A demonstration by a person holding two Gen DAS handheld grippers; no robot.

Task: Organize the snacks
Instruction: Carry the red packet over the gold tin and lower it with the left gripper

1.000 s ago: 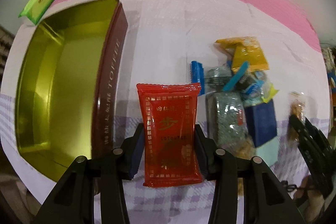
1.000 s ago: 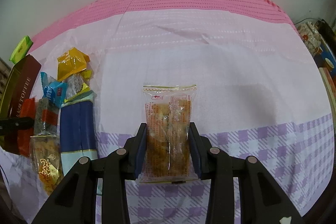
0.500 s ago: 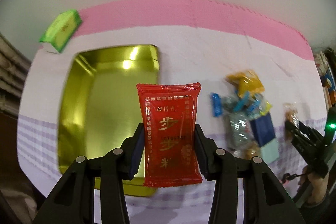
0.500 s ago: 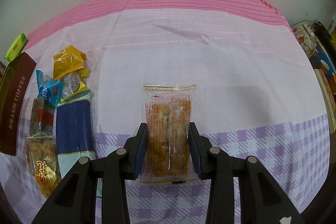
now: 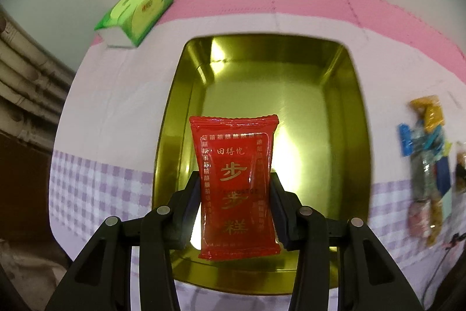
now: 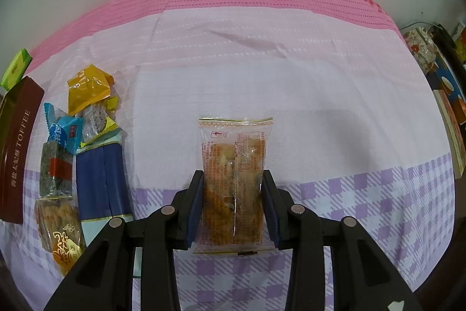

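Lettering: "TOFFEE" in pale capitals beside small Chinese characters on the brown side of the tin [image 6: 17,147], and gold Chinese characters on the red packet [image 5: 236,188] that the left gripper [image 5: 235,212] pinches above the tin's bare gold floor [image 5: 262,95]. Right gripper [image 6: 233,209] clamps a clear-wrapped golden snack [image 6: 234,185] with red print too small to read, over the checked cloth [image 6: 364,194]. Nearby: green tissue pack [image 5: 137,15] beyond the tin; loose pile holding a navy packet [image 6: 102,179], yellow wrapper [image 6: 87,89] and blue sachet [image 6: 65,131] between tin and right gripper.

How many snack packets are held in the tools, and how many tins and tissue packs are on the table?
Held snack packets: 2, the red packet and the clear packet
Tins: 1, the gold tin
Tissue packs: 1, the green tissue pack
Total: 4
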